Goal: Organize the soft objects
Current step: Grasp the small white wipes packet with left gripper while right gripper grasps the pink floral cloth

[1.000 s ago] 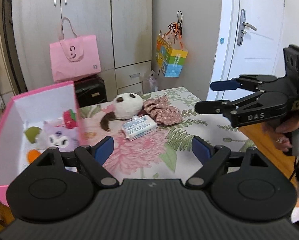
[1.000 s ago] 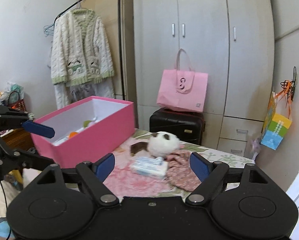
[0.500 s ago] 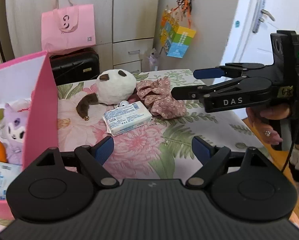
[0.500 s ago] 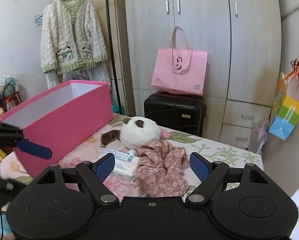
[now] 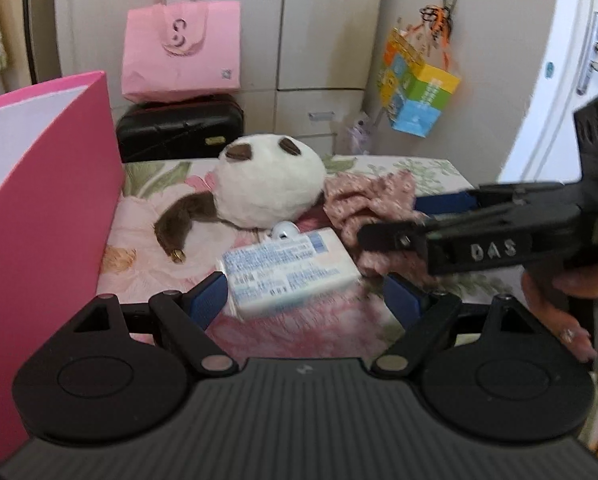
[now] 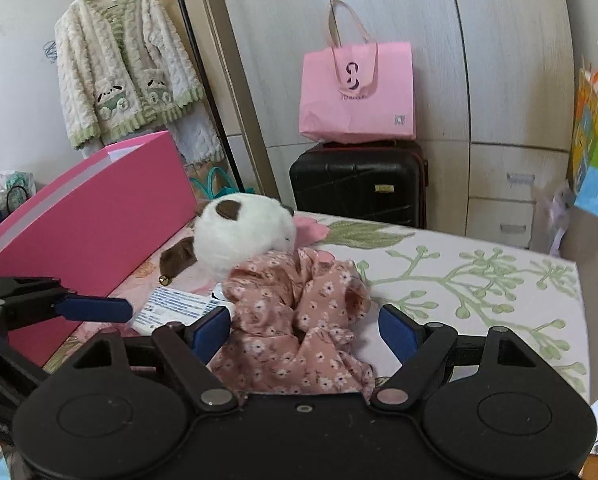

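Left gripper [image 5: 305, 298] open, straddling white printed tissue pack [image 5: 289, 270]; right gripper [image 6: 305, 330] open, straddling crumpled pink floral cloth [image 6: 299, 316].

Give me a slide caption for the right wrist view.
Open right tongs frame a floral cloth beside a panda plush and pink box.
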